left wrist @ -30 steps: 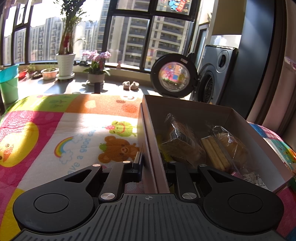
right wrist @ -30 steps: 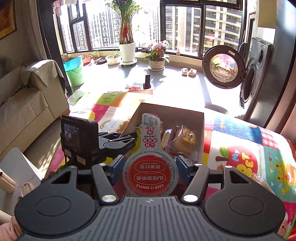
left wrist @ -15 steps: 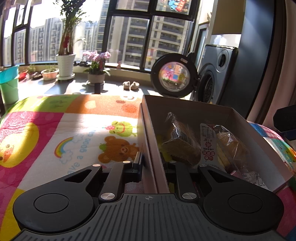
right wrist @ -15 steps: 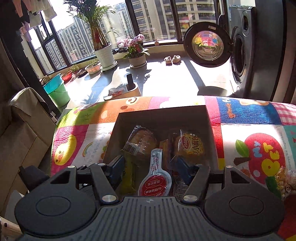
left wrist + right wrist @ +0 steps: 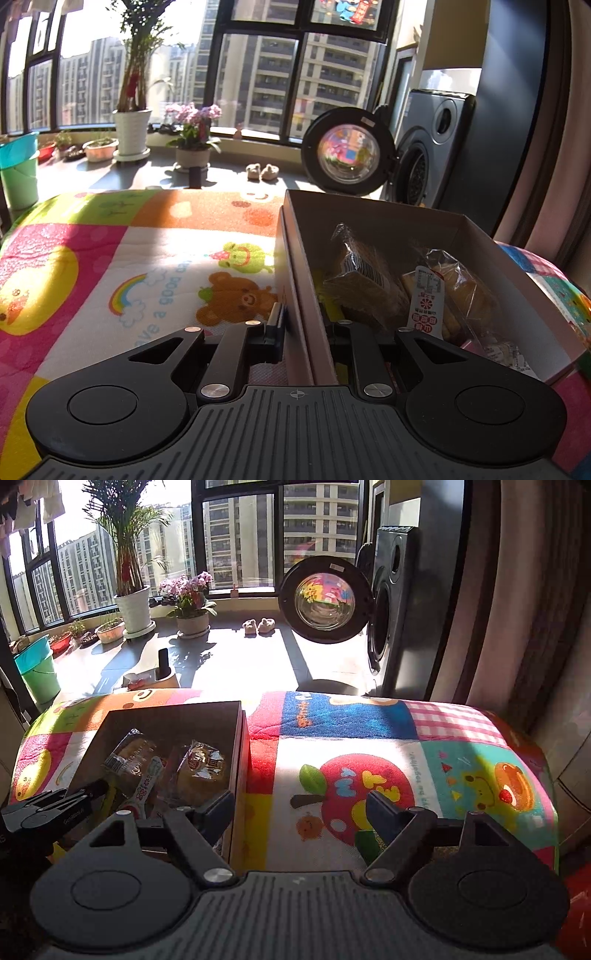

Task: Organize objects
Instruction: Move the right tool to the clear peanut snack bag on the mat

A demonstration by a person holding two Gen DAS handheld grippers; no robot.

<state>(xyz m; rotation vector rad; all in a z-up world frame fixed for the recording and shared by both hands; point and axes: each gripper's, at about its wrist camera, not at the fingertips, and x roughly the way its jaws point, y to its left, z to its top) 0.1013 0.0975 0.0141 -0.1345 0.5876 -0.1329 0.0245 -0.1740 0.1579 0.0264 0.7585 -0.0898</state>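
An open cardboard box (image 5: 509, 258) lies on a colourful quilt and holds several wrapped snacks, among them a bread pack (image 5: 365, 280) and a red-and-white sachet (image 5: 424, 306). My left gripper (image 5: 304, 332) is shut on the box's near left wall. In the right wrist view the box (image 5: 240, 738) is at the left, with the sachet (image 5: 146, 786) inside. My right gripper (image 5: 299, 808) is open and empty, above the quilt just right of the box.
The quilt (image 5: 369, 775) covers the whole surface and drops off at its right edge. Beyond it are a sunlit floor, potted plants (image 5: 129, 602), a green bucket (image 5: 37, 668) and a washing machine with its round door open (image 5: 325, 598).
My right gripper lowered the sachet into the box, let go of it, opened and moved right of the box. My left gripper has kept its hold on the box wall.
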